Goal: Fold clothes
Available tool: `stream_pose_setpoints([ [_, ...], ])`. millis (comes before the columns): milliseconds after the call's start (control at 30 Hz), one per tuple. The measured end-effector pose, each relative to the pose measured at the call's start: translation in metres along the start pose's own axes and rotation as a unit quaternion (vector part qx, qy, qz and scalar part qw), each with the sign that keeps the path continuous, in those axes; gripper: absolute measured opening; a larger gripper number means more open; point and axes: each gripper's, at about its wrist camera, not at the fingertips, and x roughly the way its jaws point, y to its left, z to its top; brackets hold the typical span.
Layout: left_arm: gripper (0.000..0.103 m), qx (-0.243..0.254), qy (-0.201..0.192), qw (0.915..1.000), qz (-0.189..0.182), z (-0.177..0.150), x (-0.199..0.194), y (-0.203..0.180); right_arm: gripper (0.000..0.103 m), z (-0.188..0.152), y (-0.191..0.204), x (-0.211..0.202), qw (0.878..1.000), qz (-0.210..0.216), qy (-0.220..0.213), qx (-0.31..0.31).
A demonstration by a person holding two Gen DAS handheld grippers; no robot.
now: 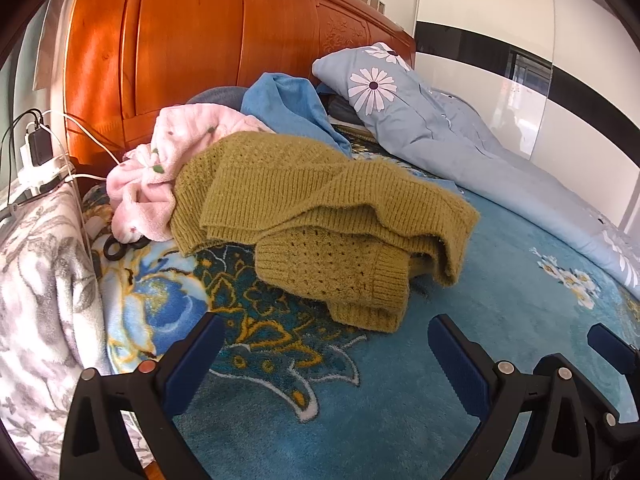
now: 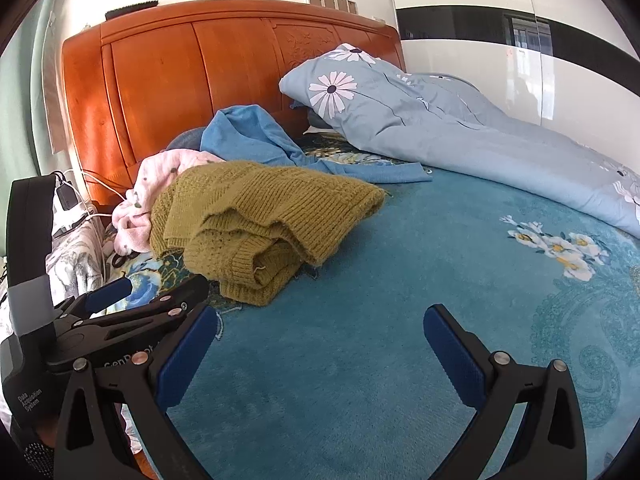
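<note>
Hovering above the teal floral bed blanket, the left gripper and right gripper both stand with jaws spread wide and nothing held. Just ahead of both lies the crumpled olive knit sweater, overlapping a pink fleece garment, with a blue garment beyond.

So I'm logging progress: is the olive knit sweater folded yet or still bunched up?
Still bunched up. The olive knit sweater lies in a rumpled heap on the blue bedspread, layers overlapping unevenly, one cuff sticking out; both grippers are open, clear of it.
</note>
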Motion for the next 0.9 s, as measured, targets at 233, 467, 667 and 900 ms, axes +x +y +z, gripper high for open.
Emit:
stream_pose_setpoints([
  [233,0.103,0.005,-0.003,1.0000,0.001,0.006,-0.010,0.000,0.103,0.008,0.002,-0.011,1.000,0.001,0.000,0.004],
  [467,0.103,0.020,-0.009,0.9998,0.002,0.011,-0.021,-0.002,0.103,0.015,0.004,-0.019,1.000,-0.004,0.000,0.001],
  [667,0.103,0.024,-0.024,0.9994,0.003,0.013,-0.028,-0.003,0.103,0.021,0.008,-0.026,1.000,-0.019,0.000,-0.010],
  [900,0.103,0.026,-0.034,0.9991,0.006,0.018,-0.037,-0.001,0.103,0.026,0.015,-0.033,0.999,-0.026,-0.006,-0.019],
])
